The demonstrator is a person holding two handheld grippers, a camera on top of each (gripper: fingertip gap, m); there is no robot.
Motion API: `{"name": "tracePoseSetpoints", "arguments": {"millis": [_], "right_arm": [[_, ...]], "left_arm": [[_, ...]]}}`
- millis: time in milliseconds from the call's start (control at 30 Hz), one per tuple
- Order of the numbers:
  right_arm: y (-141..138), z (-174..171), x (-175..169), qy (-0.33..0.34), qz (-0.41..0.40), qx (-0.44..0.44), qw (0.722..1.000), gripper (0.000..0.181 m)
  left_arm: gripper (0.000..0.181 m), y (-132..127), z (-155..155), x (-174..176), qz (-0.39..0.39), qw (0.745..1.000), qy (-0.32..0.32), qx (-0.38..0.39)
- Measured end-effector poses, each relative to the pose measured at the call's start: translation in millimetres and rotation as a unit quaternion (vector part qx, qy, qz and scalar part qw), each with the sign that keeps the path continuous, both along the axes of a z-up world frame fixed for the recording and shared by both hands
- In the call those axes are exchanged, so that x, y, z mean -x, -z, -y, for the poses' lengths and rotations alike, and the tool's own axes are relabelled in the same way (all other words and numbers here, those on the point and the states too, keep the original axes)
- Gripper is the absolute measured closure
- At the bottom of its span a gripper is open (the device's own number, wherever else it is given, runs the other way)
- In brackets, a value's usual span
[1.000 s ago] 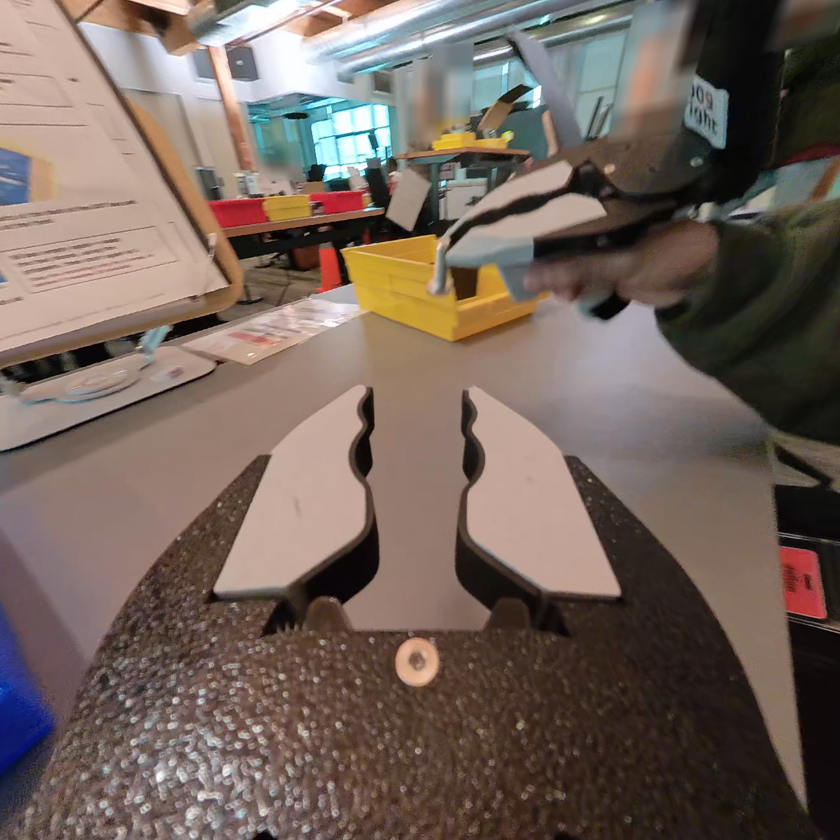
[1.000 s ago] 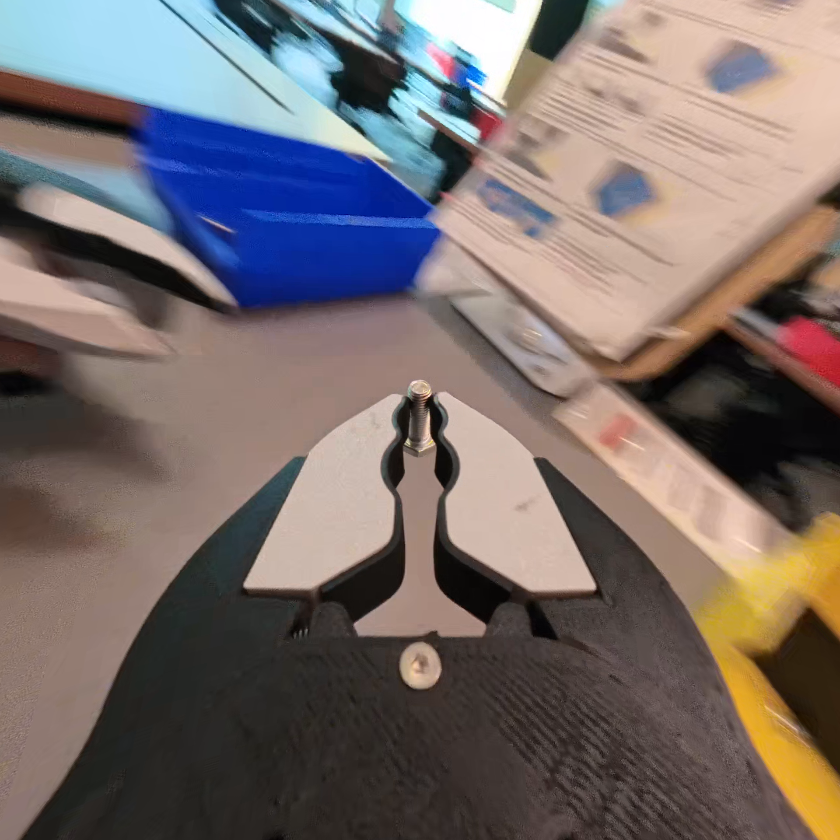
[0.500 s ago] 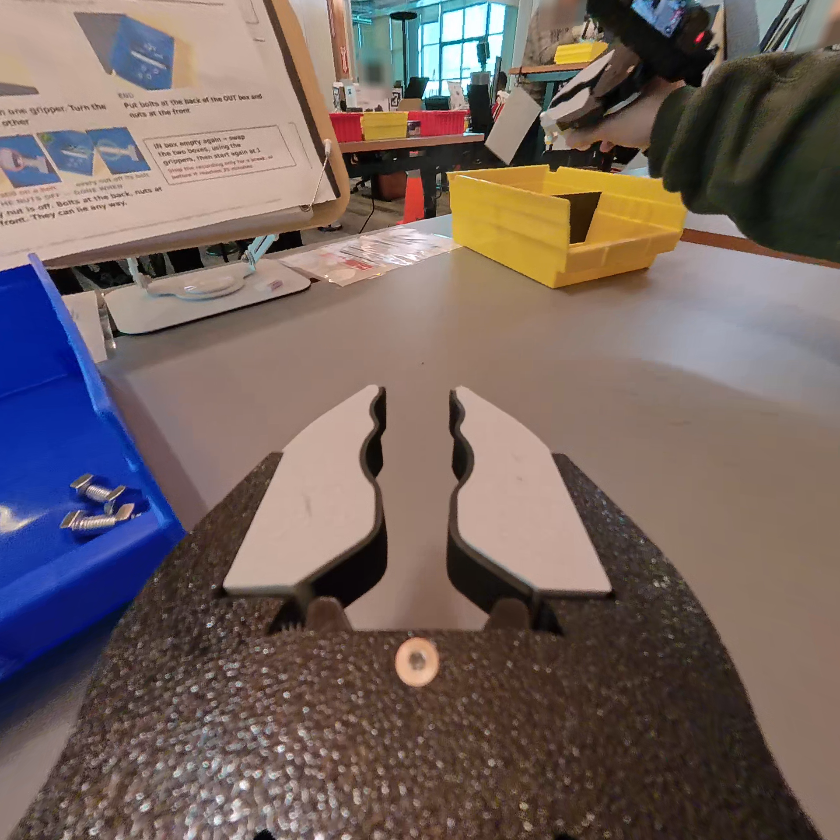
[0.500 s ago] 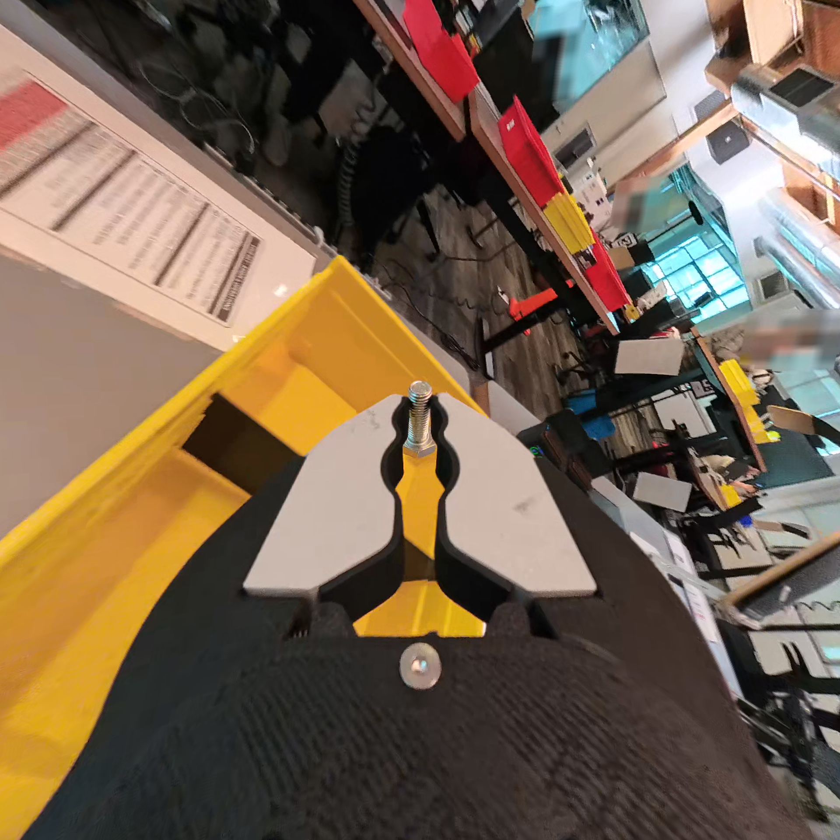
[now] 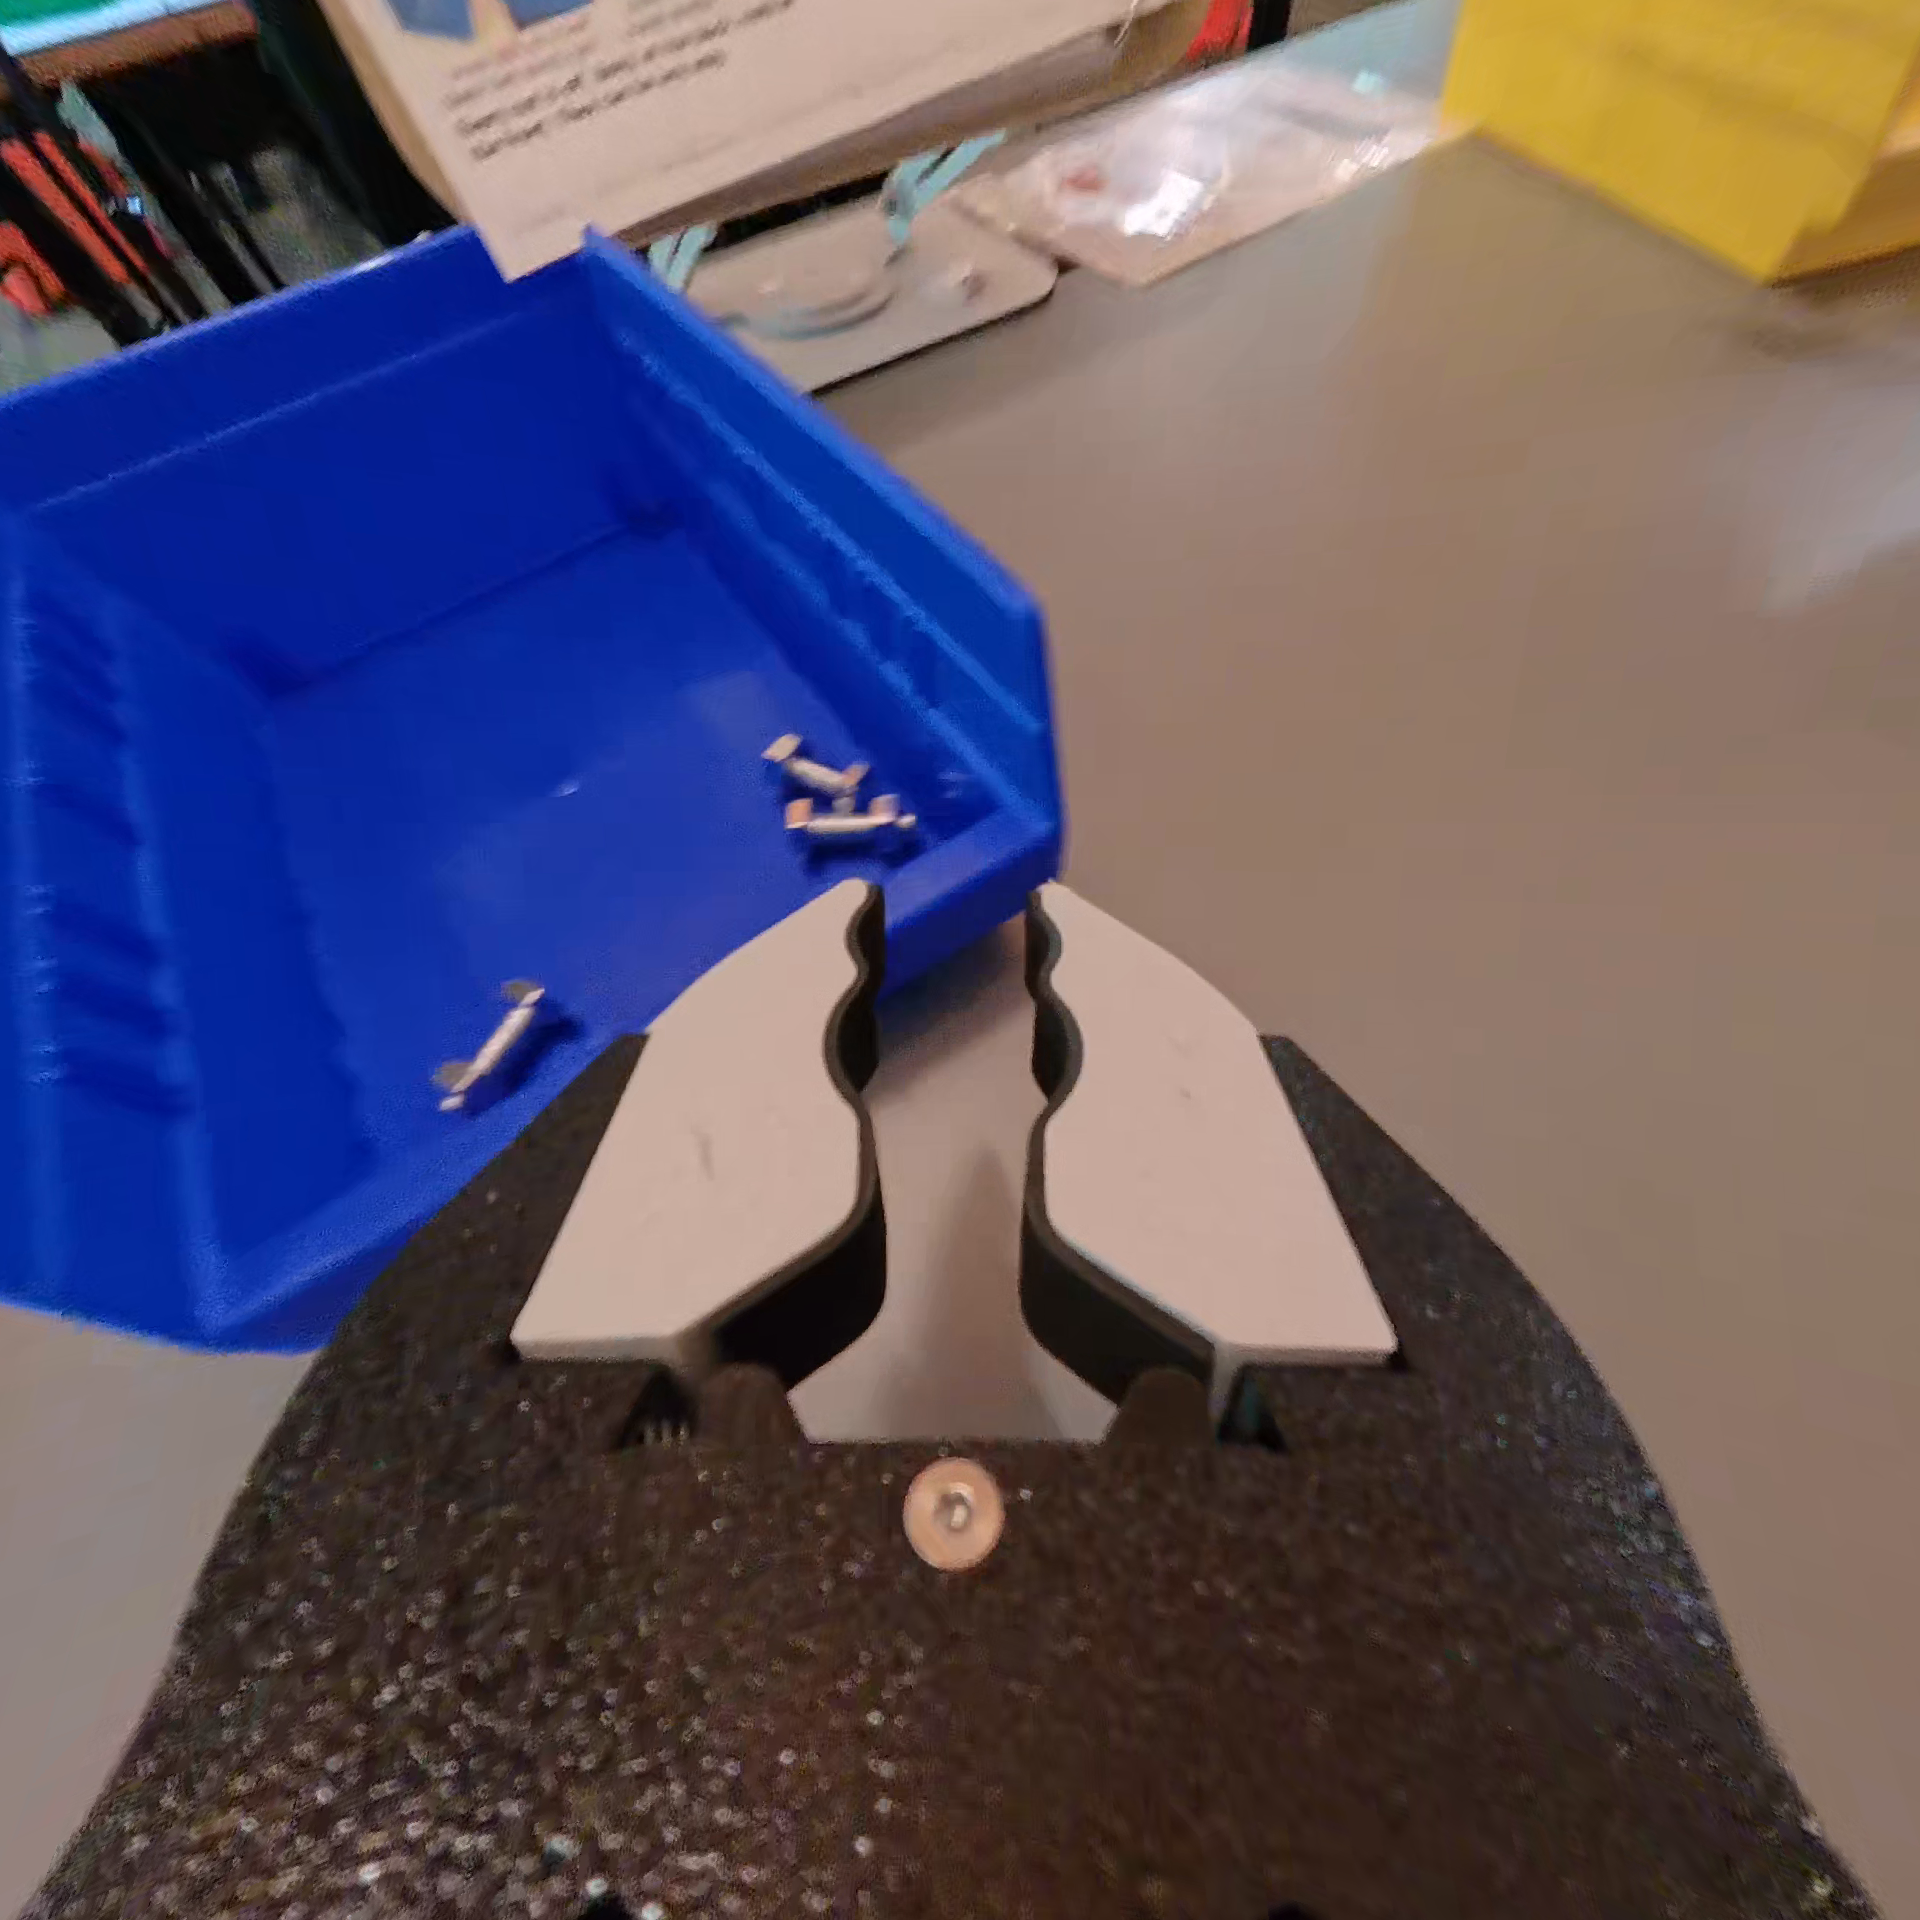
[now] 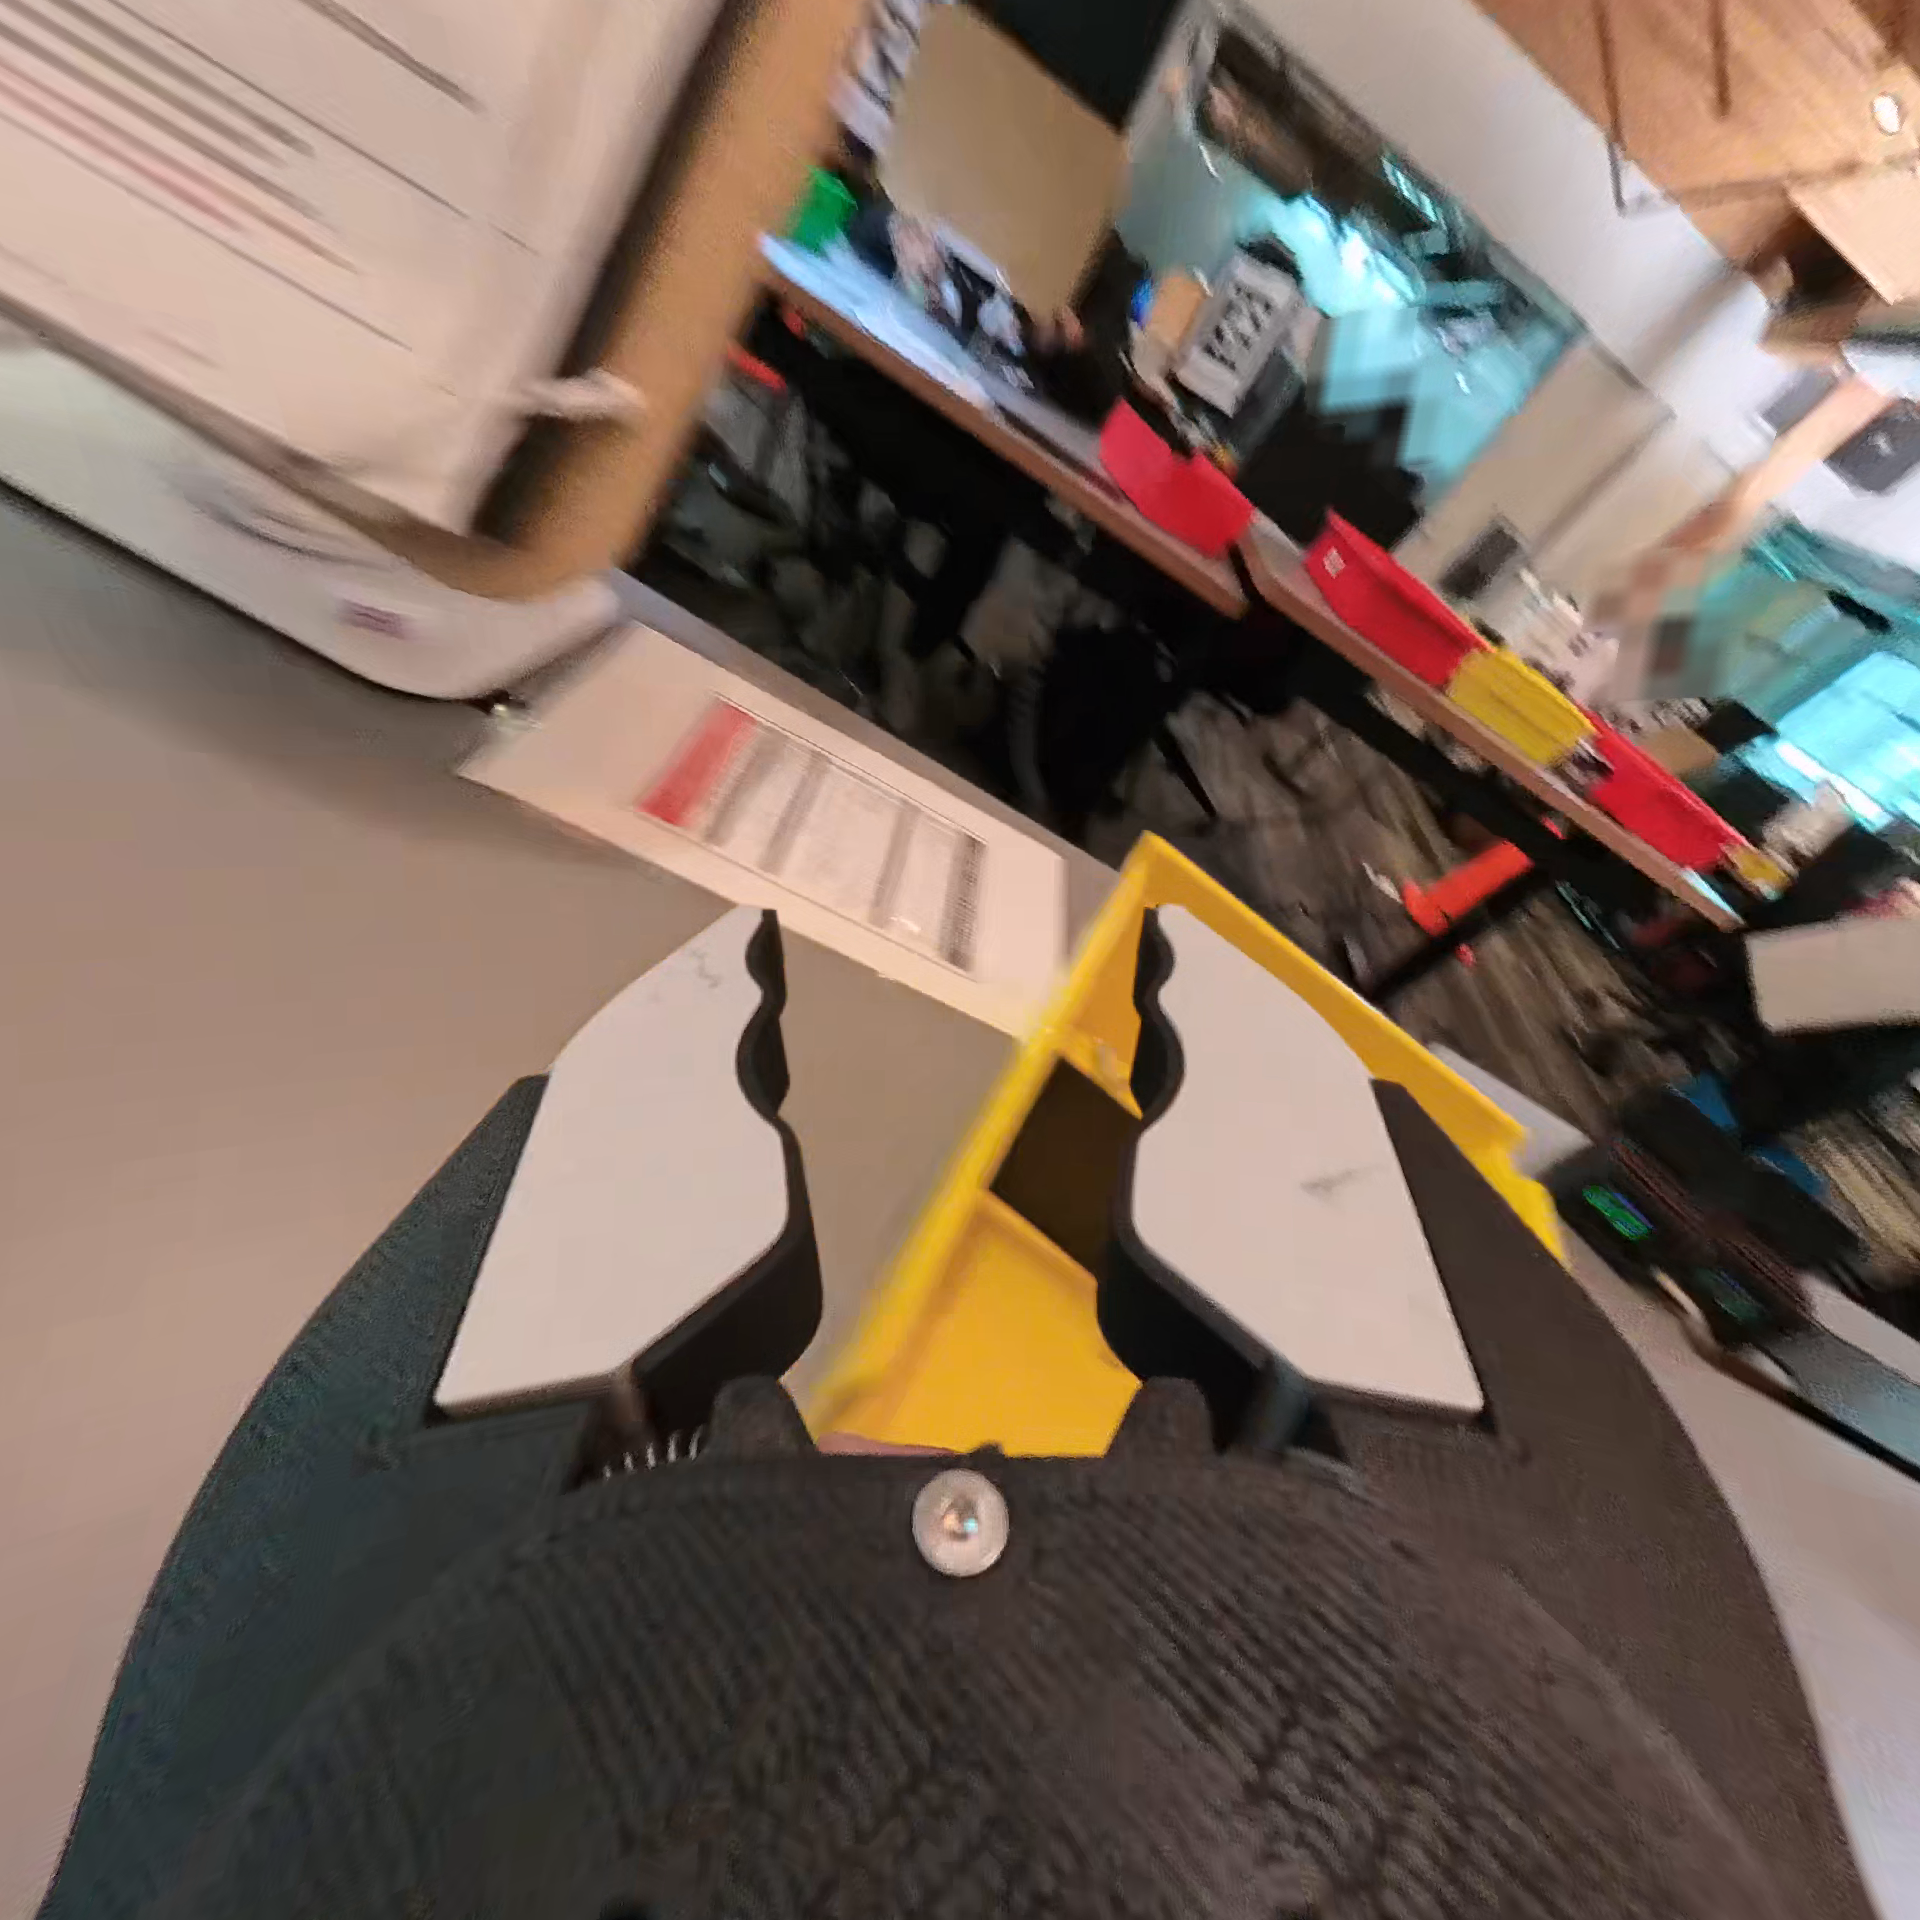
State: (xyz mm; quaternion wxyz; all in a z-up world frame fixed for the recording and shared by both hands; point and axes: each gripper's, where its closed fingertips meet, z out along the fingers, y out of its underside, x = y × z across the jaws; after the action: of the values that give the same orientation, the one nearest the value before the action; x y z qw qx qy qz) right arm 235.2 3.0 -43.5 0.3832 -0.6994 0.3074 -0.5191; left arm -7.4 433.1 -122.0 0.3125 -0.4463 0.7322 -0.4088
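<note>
Fingers of the left gripper (image 5: 953, 909) stand apart and empty beside a blue plastic bin (image 5: 187, 1122) holding small steel bolts (image 5: 837, 798). The right gripper (image 6: 954, 940) gapes wide, empty, over a yellow plastic bin's rim (image 6: 1101, 961).

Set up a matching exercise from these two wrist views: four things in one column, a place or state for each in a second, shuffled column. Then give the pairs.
1. left hand-held gripper
2. right hand-held gripper
3. bolts
4. printed sheet

A. lying in the blue bin
B. open, over the yellow bin
C. flat on the grey table
D. open, at the blue bin's near corner

Pairs: 1-D, 2-B, 3-A, 4-C
</note>
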Motion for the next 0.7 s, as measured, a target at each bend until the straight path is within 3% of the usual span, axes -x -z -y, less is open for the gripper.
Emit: {"name": "tracePoseSetpoints", "arguments": {"millis": [133,200,267,367,500,700], "right_arm": [[24,-85,59,-0.160,0.008,-0.101,0.982,0.123],[44,-118,79,-0.229,-0.036,-0.134,0.963,0.121],[60,-139,93,-0.278,-0.072,-0.142,0.947,0.117],[72,-154,106,-0.319,-0.101,-0.154,0.930,0.115],[70,-152,111,-0.327,-0.098,-0.191,0.921,0.115],[67,-141,115,-0.313,-0.073,-0.184,0.929,0.113]], "left_arm": [[0.156,-2,-24,-15,-0.056,0.994,0.045,-0.081],[0.156,-1,-23,-28,-0.065,0.980,0.111,-0.150],[0.156,0,-18,-42,-0.046,0.948,0.202,-0.242],[0.156,14,-15,-68,-0.043,0.888,0.297,-0.349],[0.155,51,-17,-85,-0.116,0.833,0.375,-0.391],[0.160,79,-9,-84,-0.168,0.795,0.433,-0.390]]}}
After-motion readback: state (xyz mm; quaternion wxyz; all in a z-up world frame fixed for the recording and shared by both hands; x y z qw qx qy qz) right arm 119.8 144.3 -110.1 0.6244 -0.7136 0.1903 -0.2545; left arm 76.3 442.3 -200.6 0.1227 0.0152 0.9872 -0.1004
